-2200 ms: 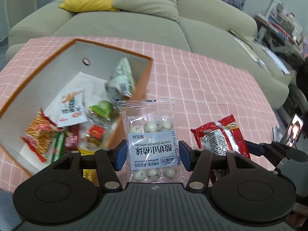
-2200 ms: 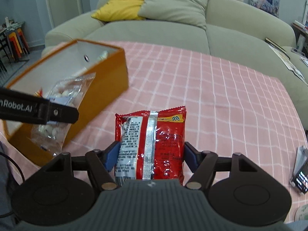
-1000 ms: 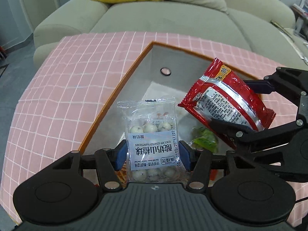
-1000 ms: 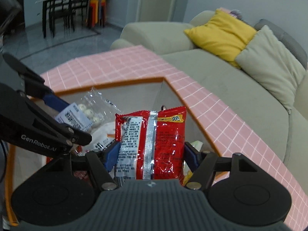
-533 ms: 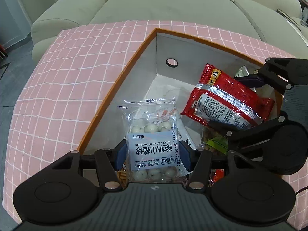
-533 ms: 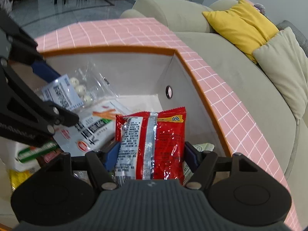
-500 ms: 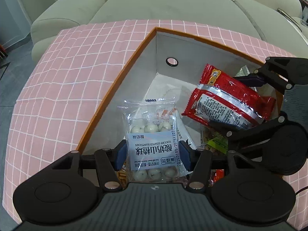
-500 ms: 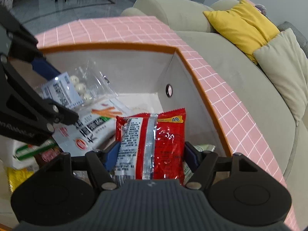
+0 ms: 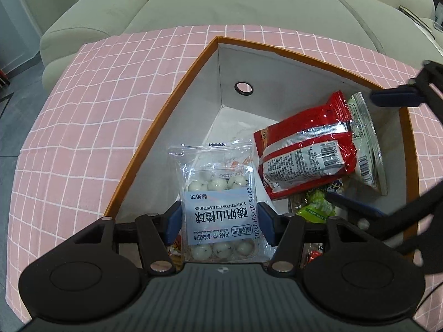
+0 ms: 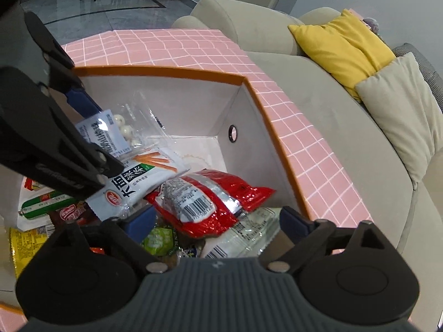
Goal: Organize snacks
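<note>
Left wrist view: the left gripper has its jaws clamped on the side edges of a clear bag of yogurt-coated hawthorn balls, which stands upright between the blue pads with its long axis running away from the camera. The bag hangs directly above the open orange storage box, near the box's left wall, so the coming release looks like a plain drop straight down, and the left hand is the one placed for it.

To the right, the red snack packet lies slanted on the heap inside the box, leaning against a pale green packet. In the right wrist view the right gripper has its jaws spread wide, having just opened, and the red snack packet lies loose just past them, touched by neither pad, atop a white noodle-stick packet and other wrappers.

The box sits on a tabletop under a pink checked cloth. Beyond it stands a grey-green sofa with a yellow cushion, and further off a glossy tiled floor.
</note>
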The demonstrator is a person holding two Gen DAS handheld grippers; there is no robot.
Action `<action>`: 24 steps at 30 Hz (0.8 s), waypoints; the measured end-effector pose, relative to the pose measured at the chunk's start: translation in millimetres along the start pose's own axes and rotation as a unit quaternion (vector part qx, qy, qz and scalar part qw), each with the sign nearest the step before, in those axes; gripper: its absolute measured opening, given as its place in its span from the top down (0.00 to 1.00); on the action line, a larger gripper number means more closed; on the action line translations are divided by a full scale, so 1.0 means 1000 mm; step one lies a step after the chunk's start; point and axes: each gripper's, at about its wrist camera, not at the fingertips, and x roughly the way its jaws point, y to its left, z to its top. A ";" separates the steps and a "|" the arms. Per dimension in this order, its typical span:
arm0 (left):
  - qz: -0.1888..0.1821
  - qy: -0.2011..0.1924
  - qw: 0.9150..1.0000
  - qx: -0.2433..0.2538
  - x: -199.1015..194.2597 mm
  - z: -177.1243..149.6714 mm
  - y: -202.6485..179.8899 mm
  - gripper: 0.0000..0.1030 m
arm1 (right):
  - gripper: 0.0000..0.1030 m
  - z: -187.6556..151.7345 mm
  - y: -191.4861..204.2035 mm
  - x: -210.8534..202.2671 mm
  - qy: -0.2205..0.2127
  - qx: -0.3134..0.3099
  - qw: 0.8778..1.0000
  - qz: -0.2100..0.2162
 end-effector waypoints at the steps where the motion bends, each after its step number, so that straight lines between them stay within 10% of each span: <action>1: 0.002 0.000 1.000 0.001 0.002 0.001 -0.001 0.37 | 0.07 0.000 0.000 -0.002 0.002 -0.002 1.000 -0.003; 12: 0.025 0.010 0.999 0.036 0.017 0.000 -0.011 0.28 | 0.07 -0.014 0.001 -0.007 0.021 -0.008 1.000 -0.016; 24: 0.003 -0.059 0.998 0.029 -0.057 0.001 -0.004 0.16 | 0.06 -0.010 -0.002 -0.048 0.020 0.039 0.999 0.006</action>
